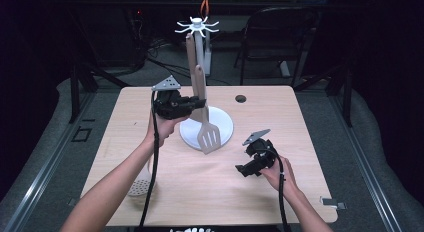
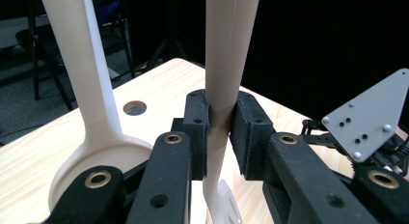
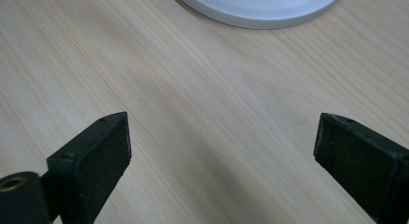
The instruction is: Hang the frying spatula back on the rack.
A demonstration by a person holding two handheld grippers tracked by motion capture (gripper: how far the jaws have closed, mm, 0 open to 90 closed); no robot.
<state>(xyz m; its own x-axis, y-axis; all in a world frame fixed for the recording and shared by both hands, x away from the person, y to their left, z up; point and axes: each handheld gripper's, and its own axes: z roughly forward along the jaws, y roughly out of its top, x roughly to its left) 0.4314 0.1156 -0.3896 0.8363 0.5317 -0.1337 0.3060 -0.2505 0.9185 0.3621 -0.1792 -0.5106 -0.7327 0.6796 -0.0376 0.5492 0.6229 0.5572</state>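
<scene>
- High view: a light wooden table (image 1: 150,104) with a round hole (image 1: 241,98) near its far edge stands on a grey floor in a dark room, a black chair (image 1: 272,37) behind it. No writing can be read anywhere.
- A white stand (image 1: 220,127) with a round base and a spoked top sits mid-table. The left gripper (image 1: 200,103) pinches the handle of a slotted turner (image 1: 209,137), whose head hangs beside the base. A skimmer (image 1: 140,184) lies near the front left edge. The right gripper (image 1: 242,169) hovers low, front right.
- Left gripper view: the jaws are pressed on the turner's pale handle (image 2: 223,79); another utensil (image 2: 84,69) stands to its left.
- Right gripper view: the jaws are spread wide over bare wood grain, the stand's base rim (image 3: 260,14) ahead.
</scene>
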